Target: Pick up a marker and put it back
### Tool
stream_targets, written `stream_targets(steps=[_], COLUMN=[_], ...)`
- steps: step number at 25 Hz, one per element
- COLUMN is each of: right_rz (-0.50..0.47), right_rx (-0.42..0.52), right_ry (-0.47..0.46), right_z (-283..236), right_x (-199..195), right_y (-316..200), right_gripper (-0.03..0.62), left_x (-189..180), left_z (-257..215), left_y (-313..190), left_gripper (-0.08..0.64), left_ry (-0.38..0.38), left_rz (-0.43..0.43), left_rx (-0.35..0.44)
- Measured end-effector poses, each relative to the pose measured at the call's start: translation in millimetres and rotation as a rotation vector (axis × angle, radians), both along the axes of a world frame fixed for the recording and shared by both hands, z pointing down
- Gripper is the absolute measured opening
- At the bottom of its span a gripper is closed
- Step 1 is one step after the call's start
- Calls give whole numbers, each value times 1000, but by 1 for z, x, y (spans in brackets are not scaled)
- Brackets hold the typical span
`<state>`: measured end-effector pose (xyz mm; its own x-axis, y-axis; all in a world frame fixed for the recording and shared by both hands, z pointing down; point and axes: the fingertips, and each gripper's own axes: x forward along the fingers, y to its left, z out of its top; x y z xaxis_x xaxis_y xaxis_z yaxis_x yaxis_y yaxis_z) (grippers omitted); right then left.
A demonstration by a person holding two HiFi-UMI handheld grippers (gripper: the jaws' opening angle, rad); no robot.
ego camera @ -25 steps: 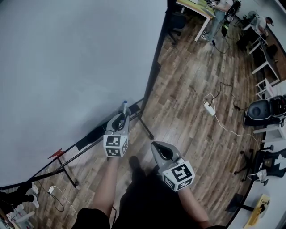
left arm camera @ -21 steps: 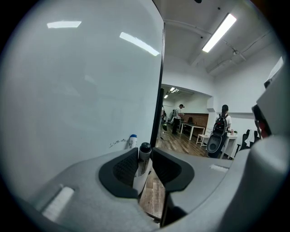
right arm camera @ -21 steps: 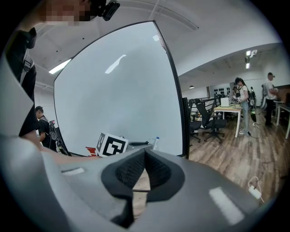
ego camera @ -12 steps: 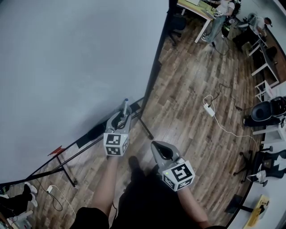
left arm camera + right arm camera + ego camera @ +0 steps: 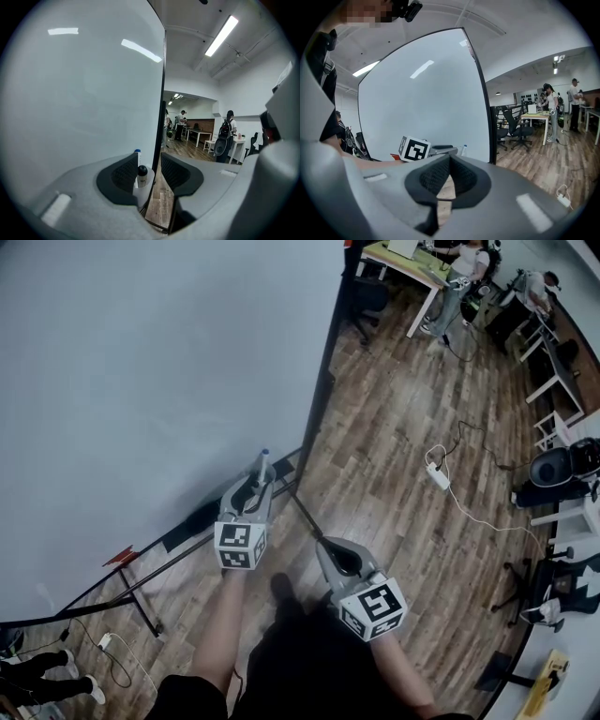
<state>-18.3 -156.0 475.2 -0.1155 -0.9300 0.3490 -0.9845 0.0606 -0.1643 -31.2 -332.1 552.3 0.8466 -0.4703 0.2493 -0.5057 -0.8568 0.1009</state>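
Two jaws of the left gripper point(image 5: 257, 482) stand wide apart around a black-capped marker point(image 5: 142, 174) upright in its white holder point(image 5: 146, 188) at the whiteboard point(image 5: 141, 381) edge, so it looks put back. Right gripper point(image 5: 326, 545) idles aside, closed on nothing. Only the left gripper view shows that marker; the head view catches just a blue cap point(image 5: 262, 457)

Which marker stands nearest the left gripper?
The black-capped marker, in front between the left gripper's open jaws; the blue-capped marker stands behind it.
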Motion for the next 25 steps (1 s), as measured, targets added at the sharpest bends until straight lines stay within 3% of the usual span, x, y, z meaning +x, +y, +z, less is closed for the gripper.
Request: stream_targets(steps=[8,15,25], right_rz=[-2,-68,-153], right_rx=[11,31,93], right_ry=[-6,-13,-27], right_z=[-2,-5,-24], right_x=[4,-7,6], right_y=[5,18,89], right_gripper=[3,3,3], left_x=[-4,-22,-30], left_z=[-18,-39,-56], left_y=[6,22,111], left_gripper=[155,155,135], left_ry=[24,56,43], left_rz=[-12,-67,-144], left_rx=[29,62,82])
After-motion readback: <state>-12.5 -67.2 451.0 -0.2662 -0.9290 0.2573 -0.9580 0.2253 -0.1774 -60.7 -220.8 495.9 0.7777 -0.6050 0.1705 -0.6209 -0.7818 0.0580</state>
